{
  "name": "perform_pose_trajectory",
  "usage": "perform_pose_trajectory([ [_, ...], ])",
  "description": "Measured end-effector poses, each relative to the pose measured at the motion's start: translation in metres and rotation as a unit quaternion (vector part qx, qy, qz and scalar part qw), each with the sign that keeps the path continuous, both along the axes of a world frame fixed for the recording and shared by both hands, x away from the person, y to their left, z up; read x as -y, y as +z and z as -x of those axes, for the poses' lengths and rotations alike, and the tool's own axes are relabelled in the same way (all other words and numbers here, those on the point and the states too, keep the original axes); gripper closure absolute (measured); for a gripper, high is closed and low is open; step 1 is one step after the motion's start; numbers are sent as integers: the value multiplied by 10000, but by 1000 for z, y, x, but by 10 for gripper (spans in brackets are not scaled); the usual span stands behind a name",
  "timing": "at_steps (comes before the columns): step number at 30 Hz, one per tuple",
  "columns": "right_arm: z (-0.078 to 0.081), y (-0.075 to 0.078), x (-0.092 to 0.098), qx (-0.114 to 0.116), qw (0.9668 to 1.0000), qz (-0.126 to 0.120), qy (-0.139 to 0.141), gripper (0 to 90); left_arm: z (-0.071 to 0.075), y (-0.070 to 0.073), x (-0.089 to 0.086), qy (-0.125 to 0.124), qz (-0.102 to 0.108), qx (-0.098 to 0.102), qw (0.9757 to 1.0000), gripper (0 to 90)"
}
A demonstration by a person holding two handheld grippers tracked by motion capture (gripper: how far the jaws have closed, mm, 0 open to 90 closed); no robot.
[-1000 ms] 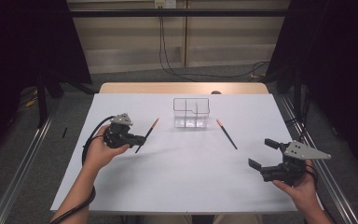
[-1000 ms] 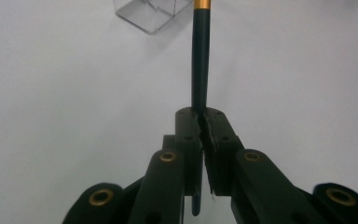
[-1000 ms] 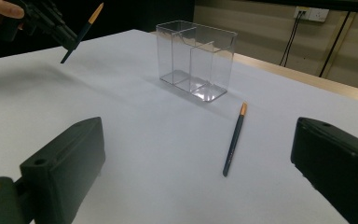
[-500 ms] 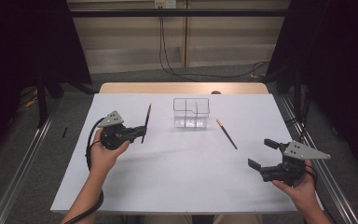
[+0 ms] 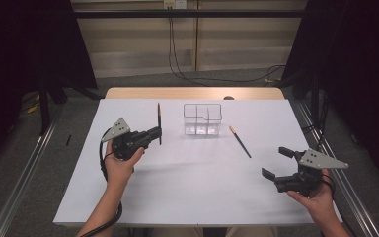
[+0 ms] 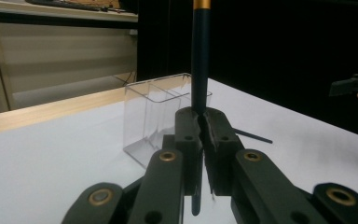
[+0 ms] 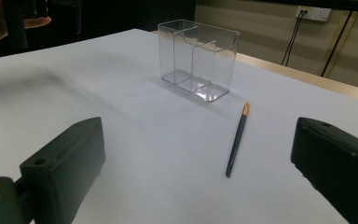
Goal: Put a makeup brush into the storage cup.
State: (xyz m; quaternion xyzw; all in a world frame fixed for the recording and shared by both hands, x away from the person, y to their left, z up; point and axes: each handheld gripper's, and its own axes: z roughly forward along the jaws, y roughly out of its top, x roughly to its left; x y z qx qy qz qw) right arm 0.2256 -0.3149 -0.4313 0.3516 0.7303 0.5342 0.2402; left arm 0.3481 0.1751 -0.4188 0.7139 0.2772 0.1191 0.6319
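My left gripper (image 5: 158, 132) (image 6: 200, 126) is shut on a dark pencil with an orange end (image 5: 159, 116) (image 6: 199, 56), held upright above the white table left of a clear divided holder (image 5: 202, 118) (image 6: 154, 116) (image 7: 198, 58). A second dark pencil (image 5: 240, 141) (image 7: 237, 140) (image 6: 254, 136) lies flat on the table right of the holder. My right gripper (image 5: 276, 163) (image 7: 200, 158) hovers open near the table's right front, jaws wide apart with nothing between them, pointing toward the lying pencil.
The white table sheet (image 5: 202, 187) has a wooden strip (image 5: 192, 93) along its far edge. Metal rails (image 5: 24, 168) run along both sides of the table. Cables hang down the back wall (image 5: 177, 54).
The left gripper has swung the held pencil from a slant to upright and shifted slightly toward the holder. The right gripper has stayed in place.
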Motion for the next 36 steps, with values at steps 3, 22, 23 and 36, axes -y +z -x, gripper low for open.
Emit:
perform_pose_trajectory([
  [3,0,0,0,10,10000,-11,0,23,0,1,5,-60,18,34,10000,851],
  [22,-1,-1,0,-8,10000,-14,-14,23,-4,4,40,-485,242,59,9985,851],
  [23,-1,-1,0,-4,10000,-30,-2,23,-4,4,41,-505,259,50,9984,851],
  [36,-2,-1,0,-24,10000,-34,-11,23,-5,1,68,-748,363,0,9965,851],
])
